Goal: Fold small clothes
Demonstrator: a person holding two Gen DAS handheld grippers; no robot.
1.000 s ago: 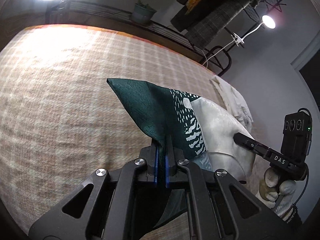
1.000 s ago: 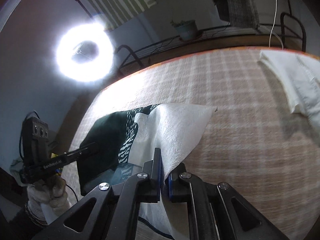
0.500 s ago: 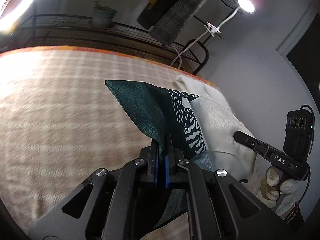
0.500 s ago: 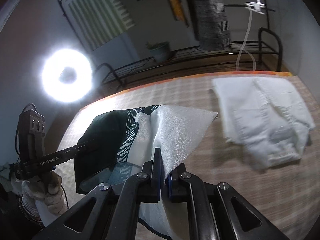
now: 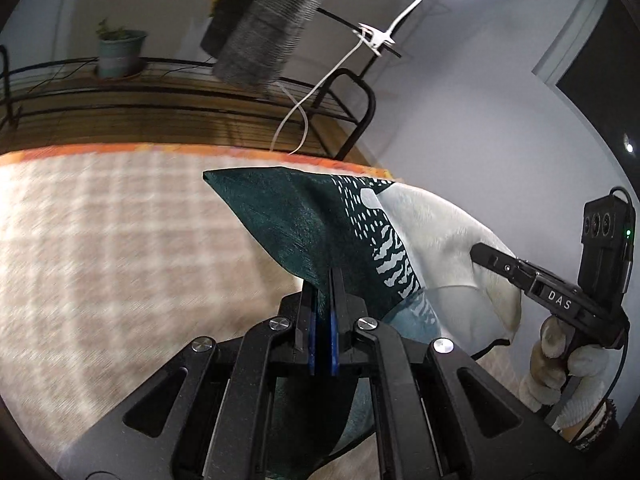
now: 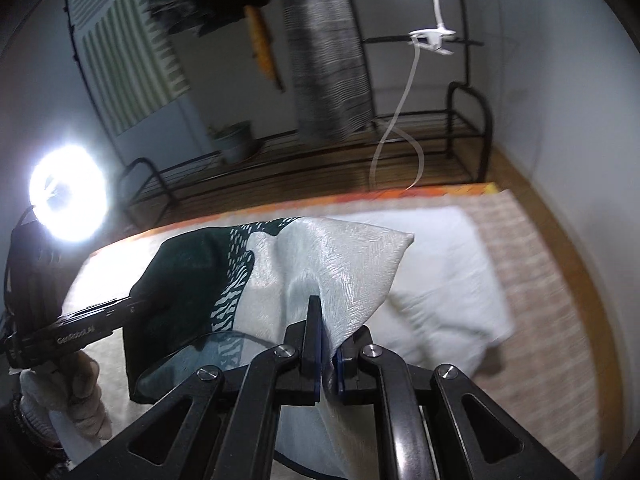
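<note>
A small garment hangs in the air between my two grippers, dark green on one half (image 5: 296, 224) and pale cream on the other (image 6: 344, 264), with a white-patterned band between. My left gripper (image 5: 324, 276) is shut on the green corner. My right gripper (image 6: 326, 312) is shut on the cream corner and also shows at the right of the left wrist view (image 5: 480, 252), held by a gloved hand (image 5: 560, 368). In the right wrist view the left gripper (image 6: 128, 304) shows at the left edge. The garment's lower part hangs behind the fingers, hidden.
A checked beige cloth with an orange border (image 5: 100, 248) covers the surface below. A white folded garment (image 6: 448, 276) lies on it near the far right corner. Behind stand a black metal rack (image 6: 468, 132), a potted plant (image 5: 118, 50), hanging clothes and a ring light (image 6: 68, 194).
Both grippers have carried the garment sideways to the right over the surface; the white folded garment has come right under the held one in the right wrist view. Both grips are unchanged.
</note>
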